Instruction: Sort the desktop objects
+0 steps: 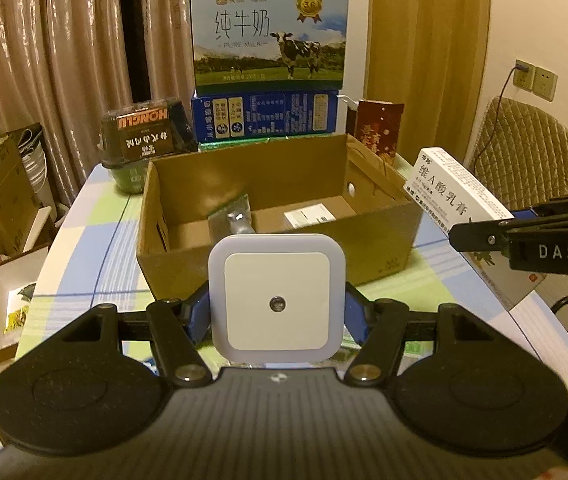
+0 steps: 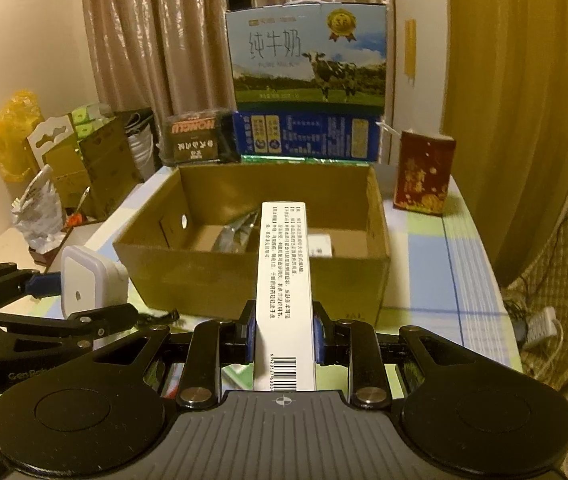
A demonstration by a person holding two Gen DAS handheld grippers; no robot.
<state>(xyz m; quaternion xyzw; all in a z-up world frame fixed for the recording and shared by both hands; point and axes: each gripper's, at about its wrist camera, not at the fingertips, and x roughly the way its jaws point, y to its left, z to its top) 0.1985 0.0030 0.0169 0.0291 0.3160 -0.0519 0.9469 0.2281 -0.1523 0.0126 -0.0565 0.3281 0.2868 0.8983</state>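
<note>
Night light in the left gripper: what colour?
White night light, pale bluish rim; clearest in the left wrist view.

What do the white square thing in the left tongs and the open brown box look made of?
Night light: looks like smooth moulded plastic, semi-gloss, with rounded corners and a small central sensor. Box: likely corrugated cardboard, matte brown, with folded flaps and raw cut edges.

Warm, yellowish indoor light fills both views, dim enough to leave the pictures grainy and soft. The glossy beige curtains (image 1: pixel 64 60) carry streaky highlights. Fisheye distortion bends the checked worktop (image 1: pixel 96 216) edges and darkens the corners. The pale square plastic night light (image 1: pixel 276 300) looks slightly washed out; fine print on the white cardboard medicine box (image 2: pixel 282 280) blurs.
</note>
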